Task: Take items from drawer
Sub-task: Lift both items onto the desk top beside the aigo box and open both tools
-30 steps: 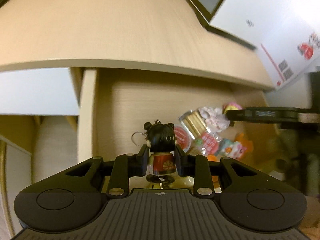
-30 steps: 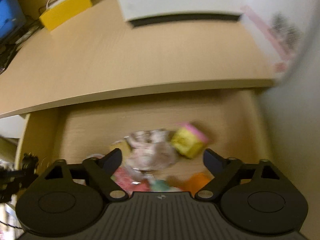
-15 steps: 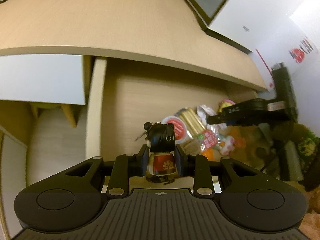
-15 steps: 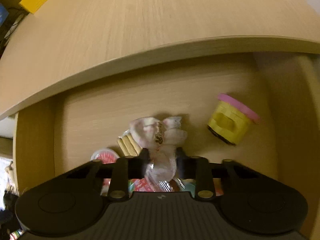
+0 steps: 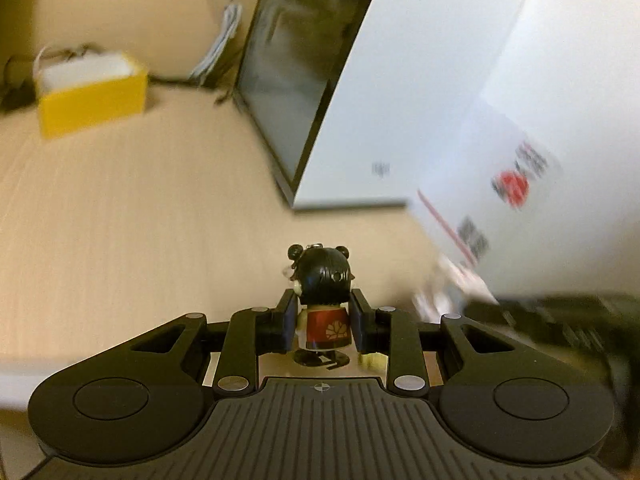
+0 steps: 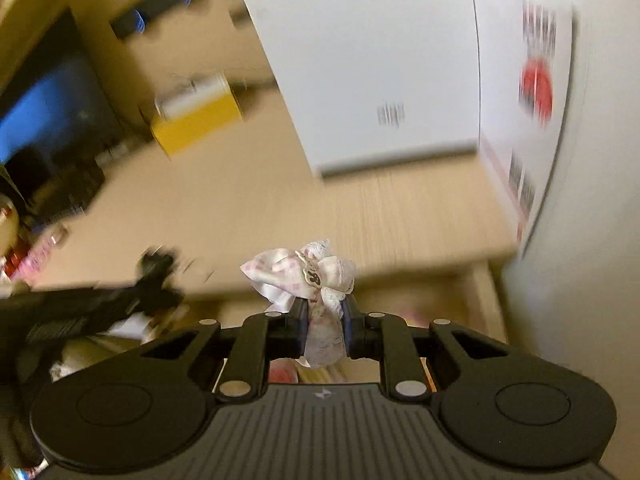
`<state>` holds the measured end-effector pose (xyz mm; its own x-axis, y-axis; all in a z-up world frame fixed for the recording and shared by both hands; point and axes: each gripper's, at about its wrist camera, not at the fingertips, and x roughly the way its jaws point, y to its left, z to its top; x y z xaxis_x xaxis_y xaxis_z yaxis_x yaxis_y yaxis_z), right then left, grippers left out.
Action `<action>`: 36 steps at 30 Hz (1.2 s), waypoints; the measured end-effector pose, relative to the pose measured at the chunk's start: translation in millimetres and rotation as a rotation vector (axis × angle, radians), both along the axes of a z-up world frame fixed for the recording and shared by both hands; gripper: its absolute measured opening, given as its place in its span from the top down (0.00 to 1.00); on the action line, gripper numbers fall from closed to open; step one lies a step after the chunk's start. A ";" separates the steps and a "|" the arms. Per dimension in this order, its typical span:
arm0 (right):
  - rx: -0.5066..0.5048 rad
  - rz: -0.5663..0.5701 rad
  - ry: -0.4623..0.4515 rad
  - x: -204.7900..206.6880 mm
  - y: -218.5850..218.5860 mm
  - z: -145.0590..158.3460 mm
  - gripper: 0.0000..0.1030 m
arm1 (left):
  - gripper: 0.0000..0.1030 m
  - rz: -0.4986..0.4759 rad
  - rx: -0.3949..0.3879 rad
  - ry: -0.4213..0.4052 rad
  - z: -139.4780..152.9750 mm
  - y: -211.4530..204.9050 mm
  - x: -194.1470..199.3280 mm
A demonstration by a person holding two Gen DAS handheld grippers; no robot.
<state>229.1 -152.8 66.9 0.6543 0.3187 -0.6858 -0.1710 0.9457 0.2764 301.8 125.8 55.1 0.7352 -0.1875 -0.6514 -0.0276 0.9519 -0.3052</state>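
Gripping at both claws: left gripper point(image 5: 322, 326) pinches a small black-haired doll figure point(image 5: 323, 300) by the torso, jaws part-closed on it; right gripper point(image 6: 325, 326) is clamped nearly shut on a pink-and-white fabric bow point(image 6: 304, 274). Both items ride clear above the desk top point(image 5: 140, 220), with the drawer point(image 6: 452, 300) below and behind them. Carry step, by my reading. Next calls for bare desk surface short of the white box point(image 5: 420, 100), then lowering and releasing each.
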 end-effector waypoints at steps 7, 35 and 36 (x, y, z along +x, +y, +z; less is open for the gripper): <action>-0.034 -0.026 -0.039 34.0 -10.1 -14.1 0.83 | 0.70 0.051 0.007 0.047 -57.3 4.8 91.9; -0.105 -0.004 -0.096 148.6 26.0 -70.0 0.23 | 0.72 0.248 -0.041 0.153 -82.3 51.2 -80.2; -0.079 -0.002 -0.096 143.9 23.6 -66.5 0.19 | 0.72 0.240 -0.042 0.155 -82.5 50.4 -83.7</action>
